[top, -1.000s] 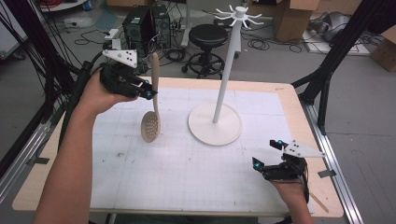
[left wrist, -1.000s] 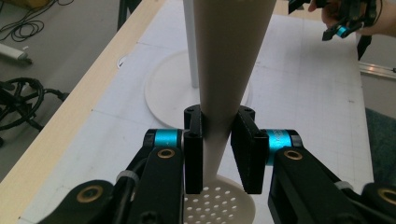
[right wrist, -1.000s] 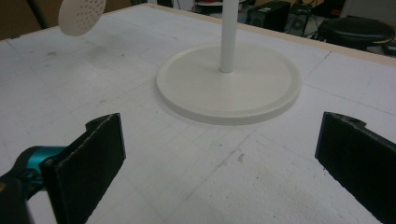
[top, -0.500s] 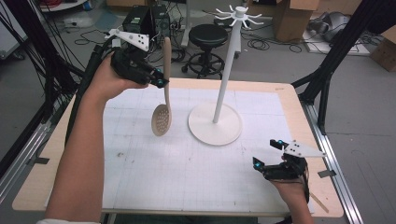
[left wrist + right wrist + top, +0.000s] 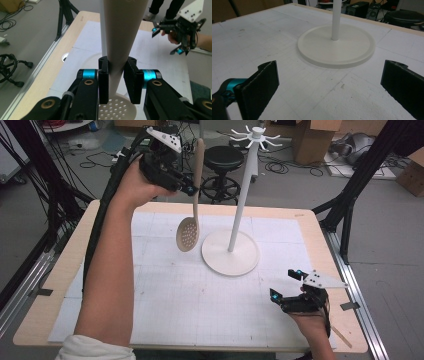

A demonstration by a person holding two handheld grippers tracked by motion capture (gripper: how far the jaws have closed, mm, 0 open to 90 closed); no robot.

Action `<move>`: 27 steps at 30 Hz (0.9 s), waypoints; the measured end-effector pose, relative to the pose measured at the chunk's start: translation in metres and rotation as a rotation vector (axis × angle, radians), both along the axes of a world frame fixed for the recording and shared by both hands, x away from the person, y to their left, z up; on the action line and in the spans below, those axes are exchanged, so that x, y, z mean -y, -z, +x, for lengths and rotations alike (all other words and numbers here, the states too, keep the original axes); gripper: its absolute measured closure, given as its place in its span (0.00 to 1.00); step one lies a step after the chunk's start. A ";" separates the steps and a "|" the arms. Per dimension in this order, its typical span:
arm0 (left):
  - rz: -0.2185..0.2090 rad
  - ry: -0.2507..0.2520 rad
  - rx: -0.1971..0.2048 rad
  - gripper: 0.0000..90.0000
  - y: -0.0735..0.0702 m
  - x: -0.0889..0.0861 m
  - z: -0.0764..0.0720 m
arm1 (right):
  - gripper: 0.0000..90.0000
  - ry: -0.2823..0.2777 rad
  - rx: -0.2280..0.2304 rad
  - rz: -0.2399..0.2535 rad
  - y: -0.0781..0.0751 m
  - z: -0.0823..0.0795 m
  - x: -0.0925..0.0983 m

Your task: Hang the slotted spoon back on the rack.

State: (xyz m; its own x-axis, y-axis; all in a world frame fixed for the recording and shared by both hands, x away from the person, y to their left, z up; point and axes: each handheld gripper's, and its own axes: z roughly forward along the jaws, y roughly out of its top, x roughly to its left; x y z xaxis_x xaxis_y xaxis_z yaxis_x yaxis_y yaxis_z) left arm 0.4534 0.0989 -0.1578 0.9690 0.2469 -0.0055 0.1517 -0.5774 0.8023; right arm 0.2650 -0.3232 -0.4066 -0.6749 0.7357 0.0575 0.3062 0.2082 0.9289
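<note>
Clamping the slotted spoon (image 5: 117,45) handle, left fingers (image 5: 103,80) pinch both sides.

Left gripper (image 5: 192,190): black body w/ a pale grey three-cornered plate on top, dotted w/ small holes, thick black cable trailing off it, and a white sleeve at the upper arm. Close up, black linkage arms w/ brass-coloured pivots, teal collars, flat black fingers (image 5: 103,81). Right gripper (image 5: 286,287): same black build, grey plate, teal tips; its fingers (image 5: 259,86) are broad matte-black slabs.
</note>
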 end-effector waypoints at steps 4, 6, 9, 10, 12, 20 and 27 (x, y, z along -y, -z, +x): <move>0.004 -0.017 0.002 0.83 -0.006 0.005 0.004 | 0.00 0.000 0.000 0.000 0.000 0.000 0.000; 0.002 -0.027 -0.004 0.83 -0.009 0.007 0.008 | 0.00 0.000 0.000 0.003 0.000 0.000 0.001; 0.040 -0.045 -0.002 0.83 -0.012 0.013 0.011 | 0.00 -0.001 0.003 0.003 -0.001 0.000 0.001; 0.047 -0.046 0.003 0.83 -0.012 0.015 0.012 | 0.00 -0.002 0.004 0.002 -0.001 0.000 0.001; 0.050 -0.043 0.000 0.83 -0.010 0.019 0.014 | 0.00 -0.002 0.005 0.001 -0.001 0.000 0.001; 0.067 -0.023 -0.009 0.83 -0.009 0.037 0.017 | 0.00 -0.003 0.007 -0.002 -0.001 -0.001 0.001; 0.077 -0.036 -0.003 0.83 -0.019 0.048 0.018 | 0.00 -0.010 0.015 0.000 -0.002 -0.002 0.000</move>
State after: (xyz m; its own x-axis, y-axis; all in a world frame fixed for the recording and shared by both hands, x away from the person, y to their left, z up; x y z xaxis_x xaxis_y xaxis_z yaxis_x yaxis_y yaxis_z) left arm 0.4714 0.0506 -0.1390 0.9597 0.2809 0.0116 0.1758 -0.6316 0.7551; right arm 0.2632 -0.3228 -0.4042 -0.6833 0.7286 0.0472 0.2901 0.2115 0.9333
